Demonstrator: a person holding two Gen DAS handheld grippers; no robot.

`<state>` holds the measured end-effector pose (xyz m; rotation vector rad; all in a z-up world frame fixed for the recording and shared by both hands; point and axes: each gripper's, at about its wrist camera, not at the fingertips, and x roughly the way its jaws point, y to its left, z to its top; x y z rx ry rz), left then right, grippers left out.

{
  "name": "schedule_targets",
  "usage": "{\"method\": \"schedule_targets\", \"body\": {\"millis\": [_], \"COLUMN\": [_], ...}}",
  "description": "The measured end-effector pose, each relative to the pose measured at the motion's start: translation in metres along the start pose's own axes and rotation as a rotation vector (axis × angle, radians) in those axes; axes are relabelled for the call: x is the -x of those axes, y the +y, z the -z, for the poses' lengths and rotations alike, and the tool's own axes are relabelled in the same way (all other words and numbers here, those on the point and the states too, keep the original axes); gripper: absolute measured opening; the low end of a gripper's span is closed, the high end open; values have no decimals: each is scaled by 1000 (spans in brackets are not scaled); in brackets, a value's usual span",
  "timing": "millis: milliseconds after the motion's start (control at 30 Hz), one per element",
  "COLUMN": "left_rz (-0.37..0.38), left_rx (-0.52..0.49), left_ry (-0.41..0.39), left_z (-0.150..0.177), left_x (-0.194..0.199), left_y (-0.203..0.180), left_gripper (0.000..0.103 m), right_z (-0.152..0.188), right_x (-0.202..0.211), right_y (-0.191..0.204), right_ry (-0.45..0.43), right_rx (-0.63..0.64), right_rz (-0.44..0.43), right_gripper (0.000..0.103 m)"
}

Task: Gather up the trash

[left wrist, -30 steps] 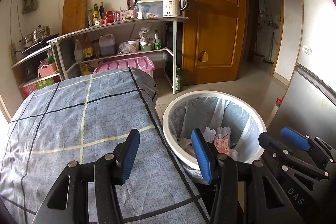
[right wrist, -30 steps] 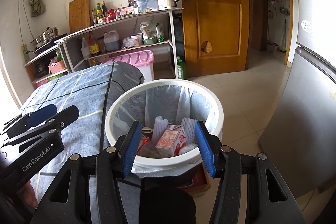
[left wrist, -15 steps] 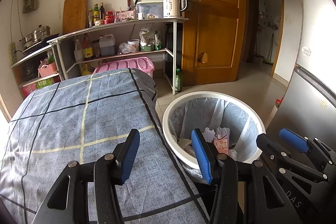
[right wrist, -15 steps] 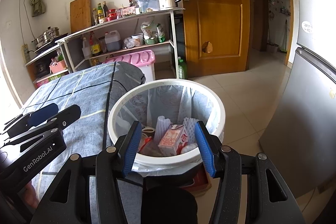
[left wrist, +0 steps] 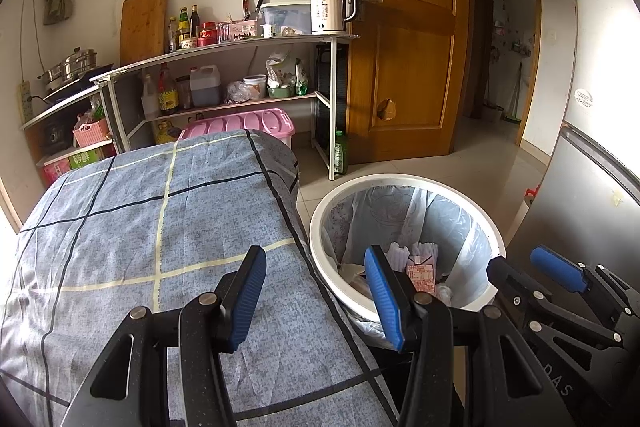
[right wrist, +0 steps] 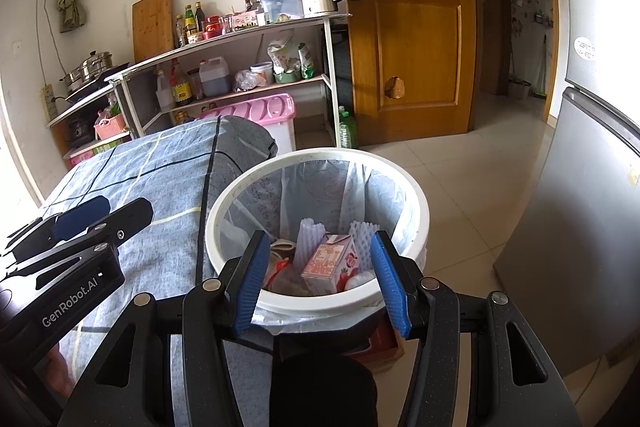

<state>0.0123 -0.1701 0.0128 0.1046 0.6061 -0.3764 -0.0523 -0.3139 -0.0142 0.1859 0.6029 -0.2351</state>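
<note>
Both claws are spread with nothing between the blue pads. The left claw (left wrist: 316, 293) hangs over the checked blue cloth (left wrist: 168, 227) on the worktop, just left of the white trash bin (right wrist: 416, 203). The right claw (right wrist: 322, 277) sits right above the bin's near rim. Trash is in the lined bin: a pink carton (right wrist: 330, 261) and white foam wraps (right wrist: 310, 241).

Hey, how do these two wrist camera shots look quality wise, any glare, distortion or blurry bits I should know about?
Left wrist view: strong fisheye bending of the shelf and door, black corners, washed-out glare at the far left edge and on the right wall; tongs and bin are sharp. Right wrist view: same curved distortion and dark corners, bright wall at upper right, soft daylight, no motion blur; the carton in the bin reads clearly.
</note>
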Motion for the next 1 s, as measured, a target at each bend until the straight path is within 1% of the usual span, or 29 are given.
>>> {"method": "schedule_targets", "body": {"millis": [667,1000], "left_rz": [1,17], "left_rx": [2,0], "left_ry": [4,9], "left_z": [1,2], "left_x": [2,0], "left_y": [3,4], "left_gripper": [52,51], "right_z": [0,1], "right_x": [0,0], "right_y": [1,2], "right_ry": [4,6], "right_rx": [2,1], "right_rz": [0,-1], "right_gripper": [53,53]}}
